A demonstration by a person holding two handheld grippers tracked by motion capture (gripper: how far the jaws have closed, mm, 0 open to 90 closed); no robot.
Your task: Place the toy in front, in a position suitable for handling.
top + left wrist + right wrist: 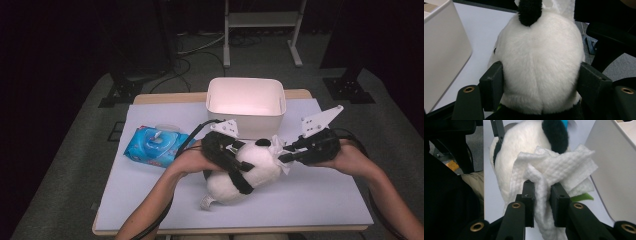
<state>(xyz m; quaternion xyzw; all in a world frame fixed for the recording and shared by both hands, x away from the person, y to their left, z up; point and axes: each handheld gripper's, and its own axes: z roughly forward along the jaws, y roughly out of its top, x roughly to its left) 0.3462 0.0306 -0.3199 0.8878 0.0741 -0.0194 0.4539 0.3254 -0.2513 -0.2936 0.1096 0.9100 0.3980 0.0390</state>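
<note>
Right now, line by line:

Left gripper: low in the centre of the high view, laid across the plush panda; in the left gripper view its two black jaws press into the white fur on either side of the toy's head, clamped on it.

Right gripper: right of centre in the high view, pointing left toward the toy; in the right gripper view its jaws are pinched together on a bunched white wipe, the cloth squeezed between the pads.

Plush panda: lies on the white table mat at the centre of the high view, just below the bin; its black ear sits at the top centre of the left gripper view.

White wipe: crumpled against the panda's head, touching the fur beside the black ear in the right gripper view; in the high view it shows as a small white tuft between the toy and the right gripper.

White bin: upper centre of the high view, just behind the toy; its wall fills the left edge of the left gripper view and the right edge of the right gripper view.

Blue wipes pack: left of centre in the high view, flat on the mat, just beside the person's left hand.

Person's forearms: enter from the bottom edge of the high view.
</note>
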